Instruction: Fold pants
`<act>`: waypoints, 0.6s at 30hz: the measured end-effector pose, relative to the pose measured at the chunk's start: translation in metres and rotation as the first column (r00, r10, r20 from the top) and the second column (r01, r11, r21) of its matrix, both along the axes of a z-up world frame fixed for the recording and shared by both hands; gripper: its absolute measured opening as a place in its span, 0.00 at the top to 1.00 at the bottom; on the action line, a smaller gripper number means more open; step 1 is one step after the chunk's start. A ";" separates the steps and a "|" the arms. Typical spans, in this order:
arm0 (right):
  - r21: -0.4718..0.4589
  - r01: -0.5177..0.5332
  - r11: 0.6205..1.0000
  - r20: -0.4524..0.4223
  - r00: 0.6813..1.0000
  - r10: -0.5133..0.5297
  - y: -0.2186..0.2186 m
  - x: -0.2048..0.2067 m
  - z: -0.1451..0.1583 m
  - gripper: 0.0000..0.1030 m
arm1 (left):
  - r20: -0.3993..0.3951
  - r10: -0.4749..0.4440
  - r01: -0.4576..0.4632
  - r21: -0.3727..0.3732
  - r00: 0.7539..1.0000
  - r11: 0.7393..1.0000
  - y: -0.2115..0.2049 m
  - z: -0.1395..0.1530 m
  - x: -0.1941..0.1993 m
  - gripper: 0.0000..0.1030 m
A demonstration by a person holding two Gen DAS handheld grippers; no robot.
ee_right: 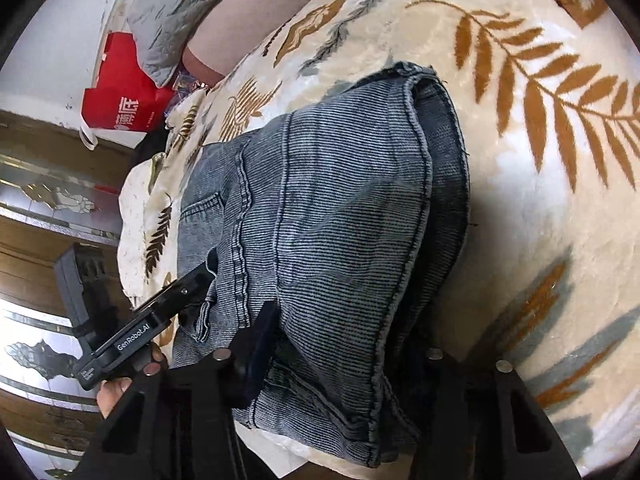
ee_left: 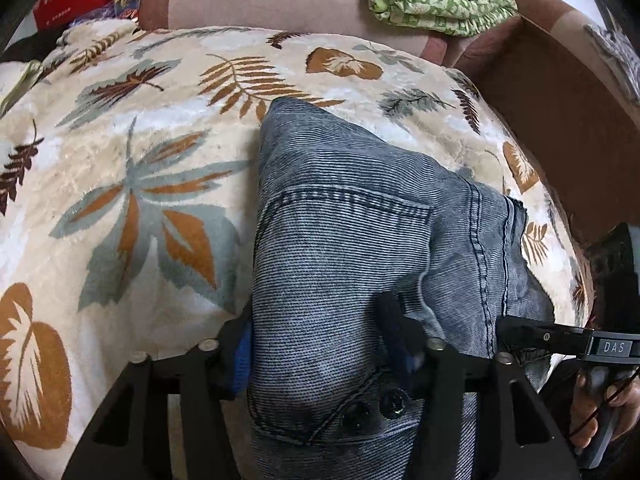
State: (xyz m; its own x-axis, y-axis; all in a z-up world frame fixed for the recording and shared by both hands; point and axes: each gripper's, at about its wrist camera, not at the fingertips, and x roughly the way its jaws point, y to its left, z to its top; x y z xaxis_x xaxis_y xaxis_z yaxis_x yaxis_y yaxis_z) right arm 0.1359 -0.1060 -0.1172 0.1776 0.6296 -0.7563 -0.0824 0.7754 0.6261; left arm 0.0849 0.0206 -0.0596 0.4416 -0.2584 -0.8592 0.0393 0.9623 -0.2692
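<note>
The grey-blue denim pants (ee_left: 352, 220) lie folded in a thick bundle on a cream blanket (ee_left: 140, 160) printed with leaves. My left gripper (ee_left: 318, 344) is shut on the near end by the buttons, with cloth filling the gap between its fingers. In the right wrist view the pants (ee_right: 340, 200) drape over my right gripper (ee_right: 348, 332). Its left finger (ee_right: 262, 340) presses into a fold and its other finger is hidden under denim. One finger (ee_left: 520, 326) of the right gripper touches the bundle's right edge. A finger (ee_right: 192, 284) of the left gripper enters the opposite edge.
A green patterned cloth (ee_left: 432, 0) lies on the brown sofa (ee_left: 560, 120) behind the blanket. A red bag (ee_right: 120, 96) and a grey quilted cushion (ee_right: 168, 20) sit at the far side. Tiled floor (ee_right: 40, 200) lies past the blanket's edge (ee_right: 132, 240).
</note>
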 end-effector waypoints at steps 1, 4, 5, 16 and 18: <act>-0.009 -0.005 1.000 0.009 1.000 0.005 0.004 -0.001 0.003 0.55 | 0.008 -0.006 0.006 0.012 1.000 1.000 -0.002 0.002 -0.001 0.55; -0.030 -0.020 0.999 0.051 0.998 0.022 0.011 -0.006 0.015 0.64 | 0.043 -0.019 0.018 0.031 0.999 0.999 -0.003 0.012 -0.007 0.71; -0.024 -0.022 0.999 0.067 0.997 0.023 0.011 -0.008 0.020 0.67 | 0.053 -0.018 0.017 0.031 0.998 0.999 -0.003 0.017 -0.010 0.75; 0.001 -0.138 0.991 0.294 0.947 0.131 0.061 0.016 0.116 0.72 | 0.321 0.052 -0.076 0.062 0.946 0.995 0.036 0.119 -0.018 0.78; -0.005 -0.169 0.986 0.332 0.929 0.161 0.078 0.037 0.132 0.72 | 0.328 0.095 -0.120 0.057 0.940 0.991 0.056 0.125 -0.004 0.78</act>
